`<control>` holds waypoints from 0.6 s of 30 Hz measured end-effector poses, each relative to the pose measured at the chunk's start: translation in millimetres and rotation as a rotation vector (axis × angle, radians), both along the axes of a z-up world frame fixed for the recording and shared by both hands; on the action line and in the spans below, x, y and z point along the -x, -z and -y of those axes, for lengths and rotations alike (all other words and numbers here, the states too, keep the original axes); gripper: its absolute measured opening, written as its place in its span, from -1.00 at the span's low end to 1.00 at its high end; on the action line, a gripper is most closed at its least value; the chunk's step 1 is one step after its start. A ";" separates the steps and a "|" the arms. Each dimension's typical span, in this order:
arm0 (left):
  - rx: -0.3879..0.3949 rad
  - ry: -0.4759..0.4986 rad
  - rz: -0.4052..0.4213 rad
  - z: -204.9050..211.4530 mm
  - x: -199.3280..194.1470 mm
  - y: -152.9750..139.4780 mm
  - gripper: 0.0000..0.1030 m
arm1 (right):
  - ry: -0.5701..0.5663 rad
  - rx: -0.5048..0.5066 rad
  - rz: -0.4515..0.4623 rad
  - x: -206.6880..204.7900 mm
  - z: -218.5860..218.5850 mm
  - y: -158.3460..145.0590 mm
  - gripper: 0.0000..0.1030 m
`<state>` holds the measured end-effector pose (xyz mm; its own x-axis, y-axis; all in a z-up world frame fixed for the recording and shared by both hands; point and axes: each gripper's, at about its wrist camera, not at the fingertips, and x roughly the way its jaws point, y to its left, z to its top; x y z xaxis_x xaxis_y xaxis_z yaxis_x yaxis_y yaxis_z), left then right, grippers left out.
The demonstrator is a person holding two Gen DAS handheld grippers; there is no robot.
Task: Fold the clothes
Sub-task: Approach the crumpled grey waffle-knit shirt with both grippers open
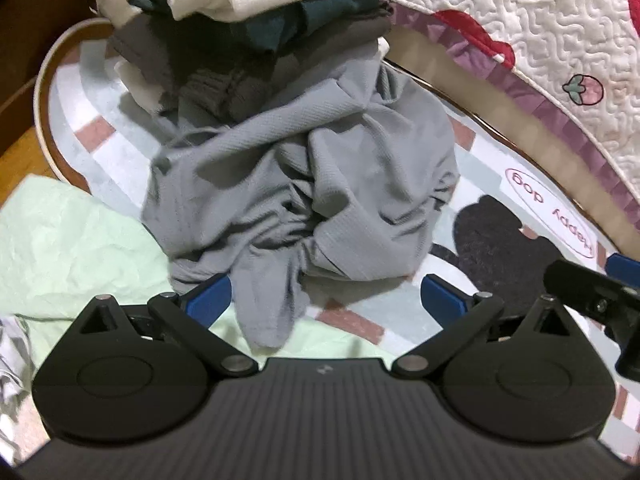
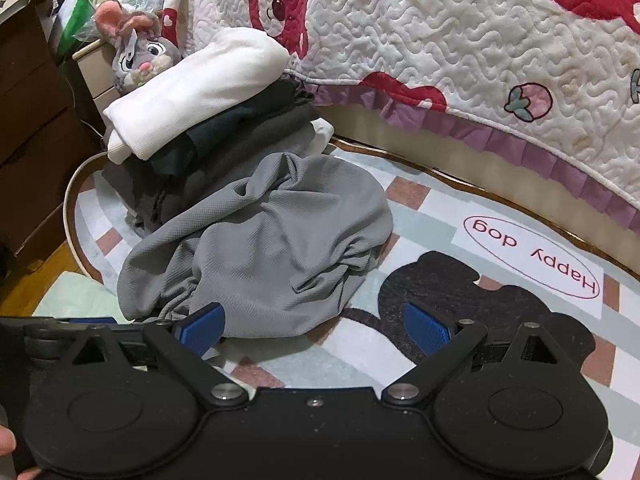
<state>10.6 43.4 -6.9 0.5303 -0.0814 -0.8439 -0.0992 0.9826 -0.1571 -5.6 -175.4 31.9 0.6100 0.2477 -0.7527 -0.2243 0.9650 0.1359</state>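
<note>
Crumpled grey knit garment (image 1: pixel 304 184) lies heaped on the pale checked rug (image 2: pixel 420 344), touching a stack of folded white and dark clothes (image 2: pixel 208 112) behind it (beside the quilted bedspread (image 2: pixel 460 32)). Left gripper (image 1: pixel 326 300) and right gripper (image 2: pixel 314 326) hang just before the heap, blue-padded fingers spread, grasping nothing.

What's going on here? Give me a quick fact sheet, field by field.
Surface: rug printed "Happy dog"
To fold: crumpled grey garment
Already folded: stack, white piece on top
Left tongs: open, grey cloth between the pads
Right tongs: open, holding nothing
Nearby: quilted bedspread, plush rabbit, pale green cloth
</note>
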 end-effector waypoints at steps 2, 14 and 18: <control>-0.017 0.003 0.009 0.2 0.9 -0.7 0.99 | -0.006 0.001 0.000 0.5 -0.2 0.5 0.90; 0.011 0.035 -0.010 -0.6 -0.7 1.3 0.99 | -0.022 -0.007 -0.011 2.5 -2.5 2.0 0.90; 0.005 0.045 -0.011 1.3 -0.1 1.2 0.99 | -0.029 -0.004 -0.012 2.8 -2.5 2.4 0.90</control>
